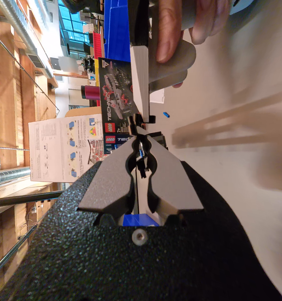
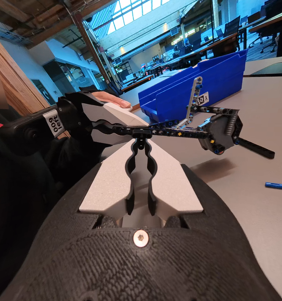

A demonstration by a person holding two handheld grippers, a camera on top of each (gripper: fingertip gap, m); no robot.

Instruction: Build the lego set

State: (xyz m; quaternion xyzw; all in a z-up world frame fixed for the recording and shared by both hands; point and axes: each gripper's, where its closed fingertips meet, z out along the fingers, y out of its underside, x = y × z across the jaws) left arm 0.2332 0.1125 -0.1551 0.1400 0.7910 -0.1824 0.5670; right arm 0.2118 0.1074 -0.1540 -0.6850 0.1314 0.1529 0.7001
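Note:
The lego model (image 2: 218,132) is a long black beam with a grey block at its far end and an upright grey beam (image 2: 195,96). It is held in the air above the grey table. My left gripper (image 2: 129,130) is shut on the near end of the black beam. In the left wrist view (image 1: 141,140) the beam runs end-on between its fingers. My right gripper (image 2: 141,143) is shut on a small black connector (image 2: 141,132), which touches the underside of the beam. In the left wrist view the right gripper (image 1: 144,121) comes in from above, held by a hand.
A blue bin (image 2: 194,94) stands on the table (image 2: 235,203) behind the model. A blue pin (image 2: 277,186) lies at the right, also in the left wrist view (image 1: 166,114). The lego box (image 1: 115,97), an instruction sheet (image 1: 63,149) and a maroon bottle (image 1: 91,94) stand behind. The grippers are tip to tip, or close to it.

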